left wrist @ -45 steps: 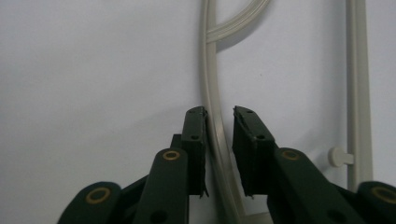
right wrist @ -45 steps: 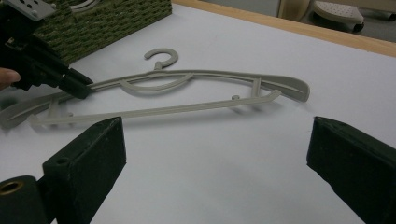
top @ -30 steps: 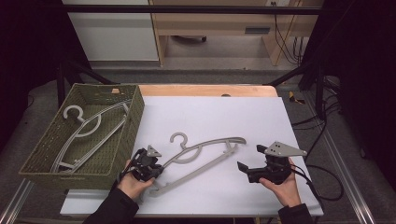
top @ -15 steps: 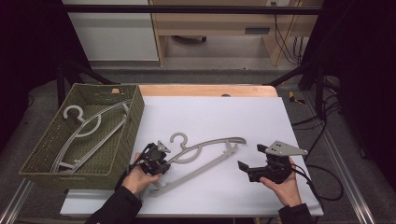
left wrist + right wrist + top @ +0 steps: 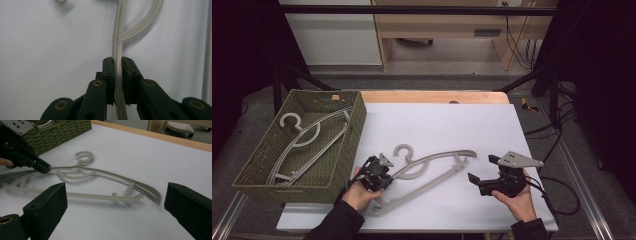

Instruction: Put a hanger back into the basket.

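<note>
Left tongs (image 5: 387, 176), black and held in the person's left hand (image 5: 360, 194), are clamped on the upper arm of a pale grey plastic clothes hanger (image 5: 432, 171); in the left gripper view the two jaws press flat against either side of that thin ribbed arm (image 5: 118, 75), just below where the curved neck branches off. This hanger lies flat on the white desk (image 5: 442, 125) near its front edge, its hook (image 5: 402, 150) pointing toward the far side.

At the desk's left edge sits an olive-green woven rectangular basket (image 5: 344, 150), touching the white surface, with a second grey plastic hanger (image 5: 307, 142) lying inside it.

Right tongs (image 5: 482, 174), held in the right hand (image 5: 518, 200) near the desk's front right, stand wide open and hold nothing; in the right gripper view their jaws frame the hanger's far end (image 5: 150, 192) without touching it. No readable writing or brand shows on anything.
</note>
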`<move>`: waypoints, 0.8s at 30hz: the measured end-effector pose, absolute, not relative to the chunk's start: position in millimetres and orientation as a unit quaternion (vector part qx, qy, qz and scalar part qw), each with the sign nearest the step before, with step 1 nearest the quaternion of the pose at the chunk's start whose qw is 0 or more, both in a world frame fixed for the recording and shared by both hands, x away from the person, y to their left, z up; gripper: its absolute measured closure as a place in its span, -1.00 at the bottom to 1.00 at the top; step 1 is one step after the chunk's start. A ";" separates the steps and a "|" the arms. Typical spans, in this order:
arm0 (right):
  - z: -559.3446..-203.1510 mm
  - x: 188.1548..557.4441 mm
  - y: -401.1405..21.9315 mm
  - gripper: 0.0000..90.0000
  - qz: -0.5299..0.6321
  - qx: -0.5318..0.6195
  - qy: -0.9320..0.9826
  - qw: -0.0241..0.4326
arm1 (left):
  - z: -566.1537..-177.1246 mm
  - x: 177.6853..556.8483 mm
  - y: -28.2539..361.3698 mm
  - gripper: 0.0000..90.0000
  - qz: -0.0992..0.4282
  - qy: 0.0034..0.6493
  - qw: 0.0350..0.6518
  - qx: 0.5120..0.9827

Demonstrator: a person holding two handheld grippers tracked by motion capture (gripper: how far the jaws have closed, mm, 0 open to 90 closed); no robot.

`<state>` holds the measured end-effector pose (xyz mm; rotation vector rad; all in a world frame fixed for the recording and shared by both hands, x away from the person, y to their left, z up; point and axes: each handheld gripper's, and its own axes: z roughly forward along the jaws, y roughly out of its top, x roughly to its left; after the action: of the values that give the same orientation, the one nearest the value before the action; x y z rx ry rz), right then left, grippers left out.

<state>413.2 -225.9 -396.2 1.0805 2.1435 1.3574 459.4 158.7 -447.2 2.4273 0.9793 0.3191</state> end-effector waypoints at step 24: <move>-397.3 413.2 -224.5 -0.88 0.483 0.380 0.767 0.186 | -378.9 424.0 177.1 0.83 0.179 0.331 0.392 0.839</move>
<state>413.2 -224.5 -397.3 1.0695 2.1591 1.3618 424.0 177.1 -378.9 2.1304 0.8407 0.4547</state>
